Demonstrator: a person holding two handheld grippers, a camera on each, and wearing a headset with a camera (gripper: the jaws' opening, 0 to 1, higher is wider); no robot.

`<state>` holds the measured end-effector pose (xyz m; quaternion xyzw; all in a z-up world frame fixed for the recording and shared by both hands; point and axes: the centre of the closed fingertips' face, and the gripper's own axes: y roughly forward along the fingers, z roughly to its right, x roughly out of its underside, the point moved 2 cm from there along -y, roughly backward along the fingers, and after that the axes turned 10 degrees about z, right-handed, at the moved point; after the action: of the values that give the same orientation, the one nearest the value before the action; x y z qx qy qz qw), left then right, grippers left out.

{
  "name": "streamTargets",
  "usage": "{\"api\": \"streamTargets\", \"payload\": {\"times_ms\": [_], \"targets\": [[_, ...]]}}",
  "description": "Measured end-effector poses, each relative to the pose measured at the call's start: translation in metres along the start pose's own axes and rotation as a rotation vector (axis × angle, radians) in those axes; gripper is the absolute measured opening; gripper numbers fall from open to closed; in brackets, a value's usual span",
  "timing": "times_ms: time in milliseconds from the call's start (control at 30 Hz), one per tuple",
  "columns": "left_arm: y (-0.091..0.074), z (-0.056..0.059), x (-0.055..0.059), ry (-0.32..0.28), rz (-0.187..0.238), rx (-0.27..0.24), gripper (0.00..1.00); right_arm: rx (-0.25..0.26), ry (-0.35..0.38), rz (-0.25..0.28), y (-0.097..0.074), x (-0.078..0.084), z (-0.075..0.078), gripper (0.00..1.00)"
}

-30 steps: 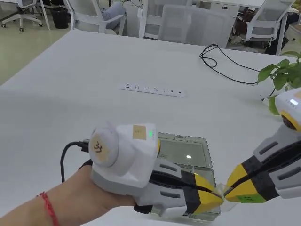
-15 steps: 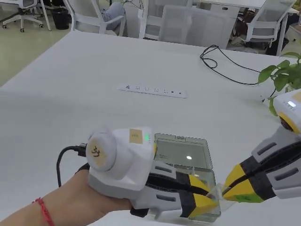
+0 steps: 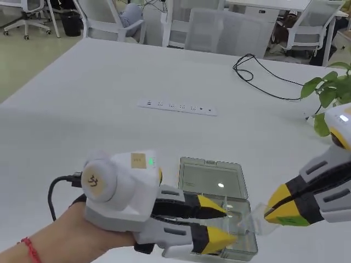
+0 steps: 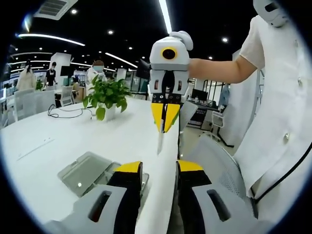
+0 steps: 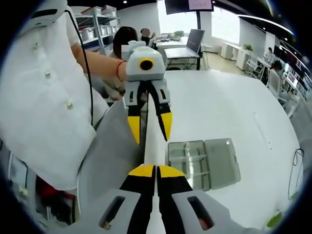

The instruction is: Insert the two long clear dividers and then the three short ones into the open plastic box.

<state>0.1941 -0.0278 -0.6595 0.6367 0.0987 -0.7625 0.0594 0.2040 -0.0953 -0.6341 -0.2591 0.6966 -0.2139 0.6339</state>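
We are partway through, and by our reading closer to the end than the start. The plastic box (image 3: 253, 250) sits on the white table (image 3: 109, 93) at the lower centre of the head view, with its lid (image 3: 211, 176) lying flat and open just above it in the frame. In the right gripper view, right of centre, the tray of the box already shows crossing lines. We take these for seated dividers, though we cannot count them or sort long from short.

The right gripper (image 3: 267, 215), at the right edge of the head view, has its jaws pinched together on a small clear divider (image 3: 255, 224). It looks to us like one of the short ones. The piece hangs at the tray's right side and is not yet in a slot.

The left gripper (image 3: 230, 223), at the lower centre, has its jaws spread wide and carries nothing. Its tips are over the near part of the tray.

What is left, as we judge it, is at least the piece in hand. Whether more short ones wait after it, we cannot tell.
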Motion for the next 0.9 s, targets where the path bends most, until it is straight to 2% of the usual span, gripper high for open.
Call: {"api": "streamTargets", "payload": {"times_ms": [200,367,600,900], "targets": [[-0.009,-0.014,0.004,-0.005,-0.004,-0.053,0.44,0.04,0.014,-0.02,0.004,0.011,0.015,0.03],[-0.016,-0.022,0.009,-0.006,-0.013,-0.072,0.47,0.067,0.023,-0.04,0.008,0.021,0.028,0.03],[-0.022,-0.029,0.019,0.015,-0.034,-0.1,0.63,0.099,0.022,-0.076,0.013,0.034,0.044,0.03],[-0.031,-0.04,0.032,0.003,-0.056,-0.132,0.75,0.116,0.009,-0.14,0.024,0.054,0.057,0.03]]}}
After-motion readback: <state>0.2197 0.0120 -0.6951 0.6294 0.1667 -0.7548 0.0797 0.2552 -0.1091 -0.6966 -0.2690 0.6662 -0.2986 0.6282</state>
